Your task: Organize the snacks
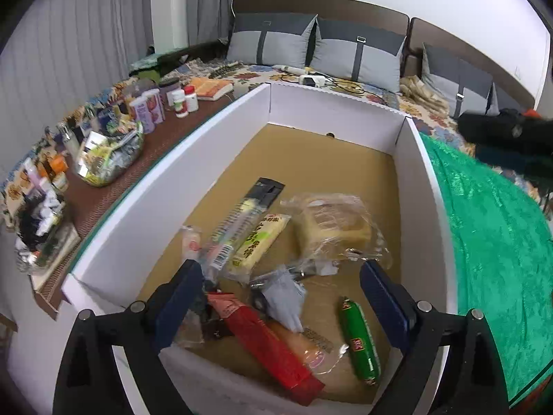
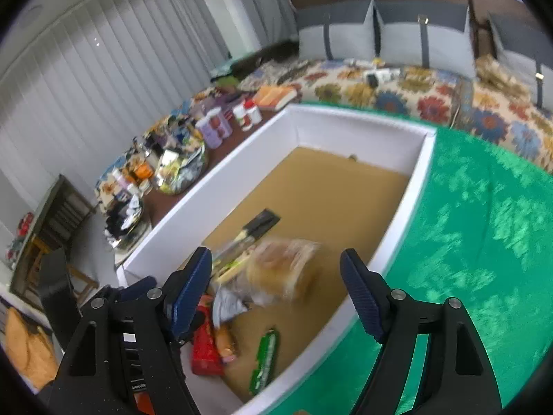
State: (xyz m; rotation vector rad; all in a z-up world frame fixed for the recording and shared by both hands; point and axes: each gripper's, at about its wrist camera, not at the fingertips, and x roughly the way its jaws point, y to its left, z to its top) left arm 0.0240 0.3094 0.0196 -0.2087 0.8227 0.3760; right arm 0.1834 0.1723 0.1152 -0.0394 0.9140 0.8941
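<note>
Both grippers empty over the snack box; clutter is the hazard.

The snacks lie heaped in the white box [image 1: 145, 186]: a red packet [image 1: 269, 349] just ahead of my left gripper [image 1: 281, 297], a green sausage stick [image 1: 359, 340] inside its right finger, wrapped bread [image 1: 335, 228] further ahead. My right gripper [image 2: 276, 290] hovers above the same heap. Both sets of fingers are spread wide, holding nothing. I judge that closing here could pinch two overlapping wrappers together, crush the bread, or knock a finger against the box wall or the other gripper.
</note>
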